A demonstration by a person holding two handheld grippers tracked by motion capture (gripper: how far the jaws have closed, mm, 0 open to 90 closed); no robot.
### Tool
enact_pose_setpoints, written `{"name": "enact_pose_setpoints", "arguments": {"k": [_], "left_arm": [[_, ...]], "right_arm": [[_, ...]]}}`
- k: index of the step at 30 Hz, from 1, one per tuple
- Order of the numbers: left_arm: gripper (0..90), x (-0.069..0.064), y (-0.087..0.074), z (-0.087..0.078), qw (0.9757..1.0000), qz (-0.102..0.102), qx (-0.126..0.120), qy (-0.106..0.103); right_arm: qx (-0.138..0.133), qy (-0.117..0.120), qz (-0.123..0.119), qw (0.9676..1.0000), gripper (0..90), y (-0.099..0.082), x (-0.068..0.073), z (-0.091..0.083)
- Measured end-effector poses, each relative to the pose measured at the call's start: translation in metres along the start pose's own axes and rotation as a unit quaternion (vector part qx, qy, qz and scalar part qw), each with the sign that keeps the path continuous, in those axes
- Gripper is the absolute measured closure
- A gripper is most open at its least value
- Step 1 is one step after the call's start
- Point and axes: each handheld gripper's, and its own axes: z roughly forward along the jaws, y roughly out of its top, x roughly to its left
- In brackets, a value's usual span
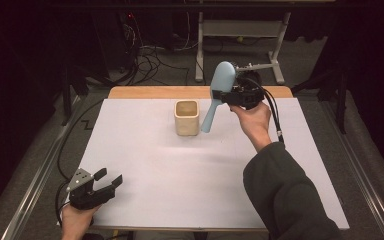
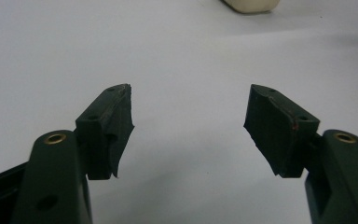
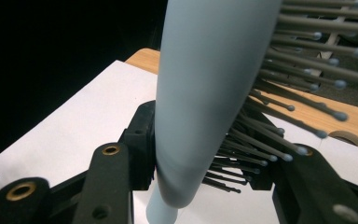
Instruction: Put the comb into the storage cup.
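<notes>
A pale blue hairbrush (image 1: 219,90) hangs above the table's far side, head up and handle slanting down to the left. My right gripper (image 1: 230,96) is shut on the hairbrush (image 3: 205,93) near the base of its head, one jaw on its smooth back, the other among the bristles (image 3: 279,107). A cream square cup (image 1: 186,117) stands upright just left of the handle tip; whether the two touch I cannot tell. At the near left corner my left gripper (image 1: 108,180) rests open, its jaws wide apart over bare white table (image 2: 186,140).
The white table sheet (image 1: 205,170) ends at a wooden strip (image 1: 145,92) along the far edge. Cables (image 1: 150,60) and a white desk frame (image 1: 240,30) lie on the floor beyond. The cup's base (image 2: 251,4) shows far ahead of the left jaws.
</notes>
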Motion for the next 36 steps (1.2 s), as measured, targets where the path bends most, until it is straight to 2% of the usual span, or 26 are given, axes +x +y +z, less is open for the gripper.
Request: {"name": "enact_pose_setpoints", "arguments": {"k": [16, 23, 36], "left_arm": [[32.3, 0.001, 0.0, 0.0, 1.0, -0.001, 0.002, 0.002], [33.0, 0.0, 0.0, 0.001, 0.9999, -0.002, 0.01, -0.003], [32.3, 0.0, 0.0, 0.002, 0.9999, 0.001, 0.01, -0.001]], "right_arm": [[-0.007, 0.0, -0.009, 0.9999, 55.1, 0.012, 0.006, 0.005], [0.003, -0.008, -0.015, 0.9998, 55.3, 0.016, 0.007, 0.011], [-0.009, -0.014, -0.006, 0.9998, 55.2, 0.028, 0.005, 0.014]]}}
